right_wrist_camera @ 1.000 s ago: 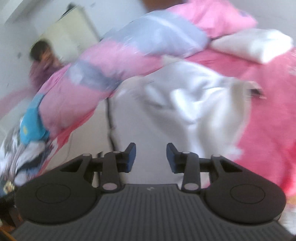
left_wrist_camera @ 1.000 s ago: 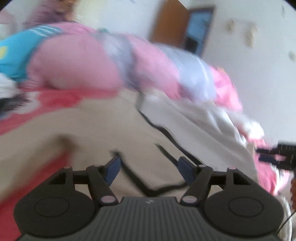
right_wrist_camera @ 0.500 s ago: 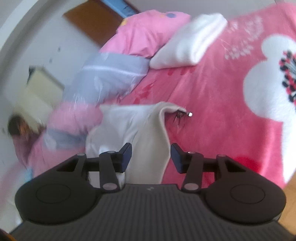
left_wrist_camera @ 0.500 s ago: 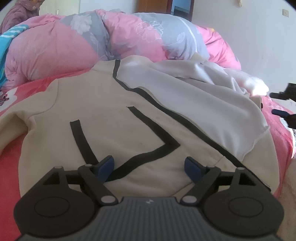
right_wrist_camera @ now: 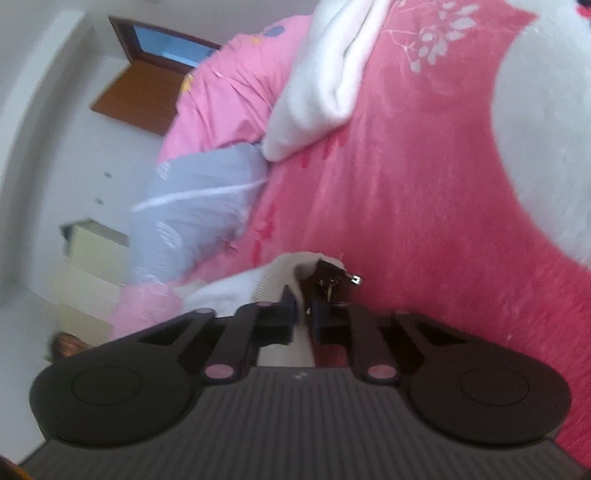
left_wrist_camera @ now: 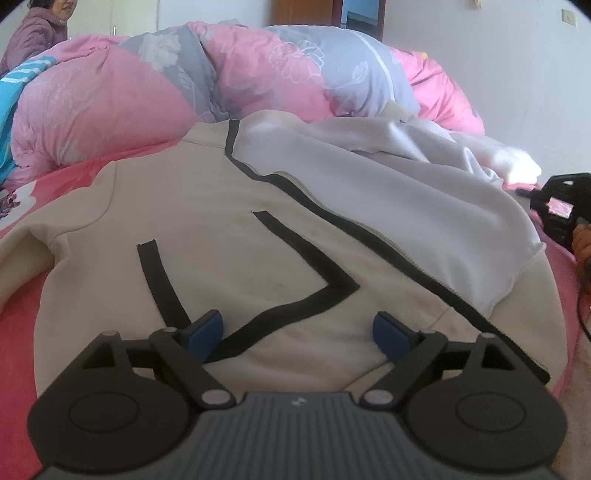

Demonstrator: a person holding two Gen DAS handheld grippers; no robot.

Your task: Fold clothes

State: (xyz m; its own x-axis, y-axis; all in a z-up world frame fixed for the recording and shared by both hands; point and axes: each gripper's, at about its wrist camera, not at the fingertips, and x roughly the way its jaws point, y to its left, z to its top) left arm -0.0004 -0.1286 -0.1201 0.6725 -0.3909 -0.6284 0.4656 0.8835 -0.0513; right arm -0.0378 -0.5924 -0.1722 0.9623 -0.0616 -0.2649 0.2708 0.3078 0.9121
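A cream zip jacket [left_wrist_camera: 229,229] with black trim lies spread on the pink bed, its white lining [left_wrist_camera: 388,192] turned over on the right side. My left gripper [left_wrist_camera: 297,328] hovers low over the hem. Its jaws are opening wide, with only flat fabric under them and nothing pinched. In the right wrist view, my right gripper [right_wrist_camera: 303,310] is shut on the jacket's front corner [right_wrist_camera: 273,277], beside the black zip end and metal zip pull [right_wrist_camera: 354,279]. The picture there is tilted and a little blurred.
A rolled pink and grey duvet [left_wrist_camera: 110,110] lies along the far side of the bed. A white folded cloth [right_wrist_camera: 317,96] rests on the pink sheet [right_wrist_camera: 424,221]. A person [left_wrist_camera: 40,33] stands at the far left. A wooden door [right_wrist_camera: 144,99] is behind.
My right gripper rolled, came down to the jacket's corner and closed on it. My left gripper spread its jaws wider and settled low over the hem.
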